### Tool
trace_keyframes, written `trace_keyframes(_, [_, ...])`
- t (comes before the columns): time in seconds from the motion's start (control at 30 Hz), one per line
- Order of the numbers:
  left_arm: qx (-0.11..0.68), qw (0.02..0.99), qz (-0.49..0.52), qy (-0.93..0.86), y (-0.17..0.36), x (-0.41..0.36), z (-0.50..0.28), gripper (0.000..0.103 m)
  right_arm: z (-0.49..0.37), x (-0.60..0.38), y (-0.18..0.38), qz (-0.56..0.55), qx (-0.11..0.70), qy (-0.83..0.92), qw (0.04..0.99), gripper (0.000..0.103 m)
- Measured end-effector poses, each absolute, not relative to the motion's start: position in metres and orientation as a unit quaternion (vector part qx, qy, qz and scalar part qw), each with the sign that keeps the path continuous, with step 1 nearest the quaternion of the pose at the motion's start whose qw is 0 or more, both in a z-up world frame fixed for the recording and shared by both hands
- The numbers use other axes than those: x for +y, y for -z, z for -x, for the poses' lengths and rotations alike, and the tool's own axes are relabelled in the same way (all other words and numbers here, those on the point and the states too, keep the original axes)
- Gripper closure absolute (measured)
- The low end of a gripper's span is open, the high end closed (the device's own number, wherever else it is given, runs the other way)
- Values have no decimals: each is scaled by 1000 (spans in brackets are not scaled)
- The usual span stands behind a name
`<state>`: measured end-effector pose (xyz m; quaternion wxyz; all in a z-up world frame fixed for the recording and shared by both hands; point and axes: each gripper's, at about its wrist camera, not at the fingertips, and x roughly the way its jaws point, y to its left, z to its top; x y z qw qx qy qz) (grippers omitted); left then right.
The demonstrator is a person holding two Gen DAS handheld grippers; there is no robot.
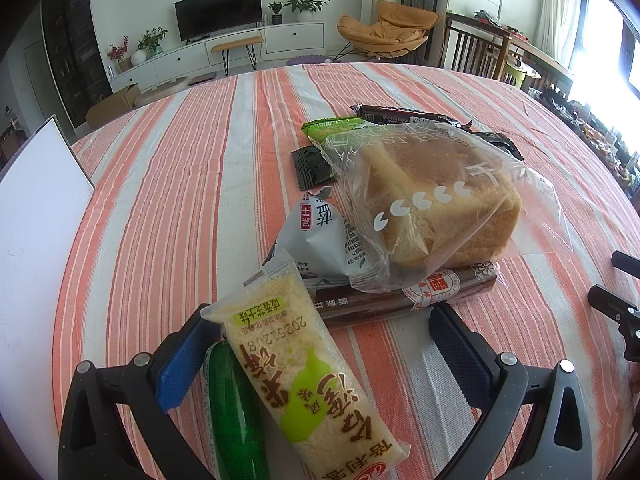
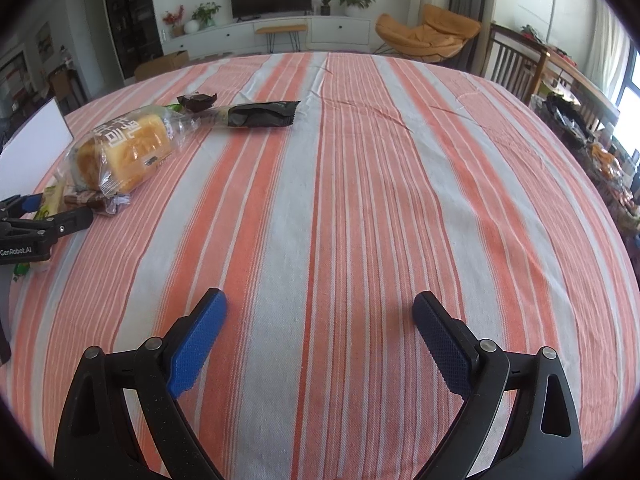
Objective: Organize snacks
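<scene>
rice cracker pack (image 1: 298, 364) between left gripper (image 1: 320, 344) fingers

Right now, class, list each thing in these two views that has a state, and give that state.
Left gripper: open, rice cracker pack lying between its jaws.
Right gripper: open, empty.
Bread bag: sealed, resting on a sausage.
Grey packet: sealed, partly under the bread bag.
TV: off.

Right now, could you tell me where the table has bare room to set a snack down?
The striped cloth lies bare right of the clear-bagged bread loaf and black wrapper, including beneath the open right gripper. It is crowded around the loaf, where packets overlap, and between the left gripper fingers, where a yellow rice-cracker pack lies.
</scene>
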<state>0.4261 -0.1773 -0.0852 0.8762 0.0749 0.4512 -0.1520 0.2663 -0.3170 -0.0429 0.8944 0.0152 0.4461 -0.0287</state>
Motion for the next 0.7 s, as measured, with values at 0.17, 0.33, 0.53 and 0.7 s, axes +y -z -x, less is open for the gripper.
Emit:
trace_keyframes(0.17, [451,876,-75,152,85,-175,-425,0,-266,-318,42,-15,447,29,894,5])
trace_keyframes(0.33, [451,876,-75,152,84,-174,-424,0,-266,-318,42,-15,447,29,894,5])
trace_keyframes(0.53, [451,876,-75,153,84,-174,-423,0,-265,-318,42,-15,447,29,894,5])
trace_keyframes(0.7, [451,876,-75,153,85,-175,-424,0,-266,-317,42,-15,447,29,894,5])
